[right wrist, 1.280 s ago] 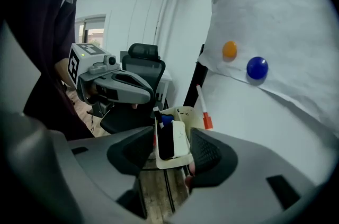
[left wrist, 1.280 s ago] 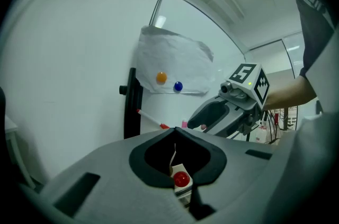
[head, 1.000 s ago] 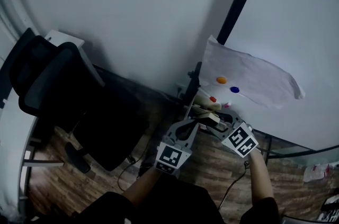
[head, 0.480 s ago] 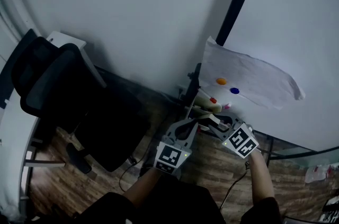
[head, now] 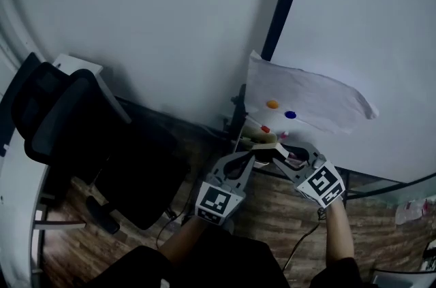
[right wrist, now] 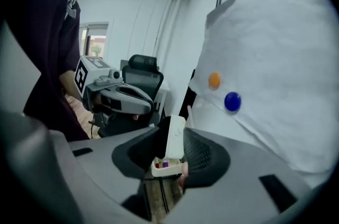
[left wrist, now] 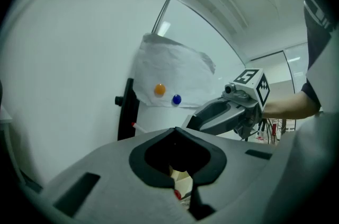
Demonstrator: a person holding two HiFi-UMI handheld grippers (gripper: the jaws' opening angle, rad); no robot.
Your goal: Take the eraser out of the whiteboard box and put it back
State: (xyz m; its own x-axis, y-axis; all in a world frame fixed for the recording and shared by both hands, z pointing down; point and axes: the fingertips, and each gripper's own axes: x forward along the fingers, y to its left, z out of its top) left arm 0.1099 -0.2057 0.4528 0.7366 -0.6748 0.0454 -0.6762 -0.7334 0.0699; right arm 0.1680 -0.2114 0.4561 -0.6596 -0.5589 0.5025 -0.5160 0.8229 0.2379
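The eraser (right wrist: 175,135), white with a black felt face, stands upright between the pads of my right gripper (right wrist: 170,151), which is shut on it. Just under it is the cream whiteboard box (right wrist: 168,167) with marker caps inside. In the head view the right gripper (head: 283,154) hangs just right of the box (head: 262,139), which sits at the whiteboard's lower edge. My left gripper (head: 251,157) is just below-left of the box, pointing level. Its jaws (left wrist: 176,135) meet at the tips with nothing held, and a corner of the box (left wrist: 181,181) shows beneath them.
A white sheet (head: 300,103) hangs on the whiteboard under an orange magnet (head: 272,104) and a blue magnet (head: 291,114). The board's black post (head: 279,1) runs up beside it. A black office chair (head: 75,116) stands at the left on the wooden floor (head: 272,212).
My right gripper has closed on the eraser and lifted it up and to the right, out of the box. The left gripper has stayed beside the box.
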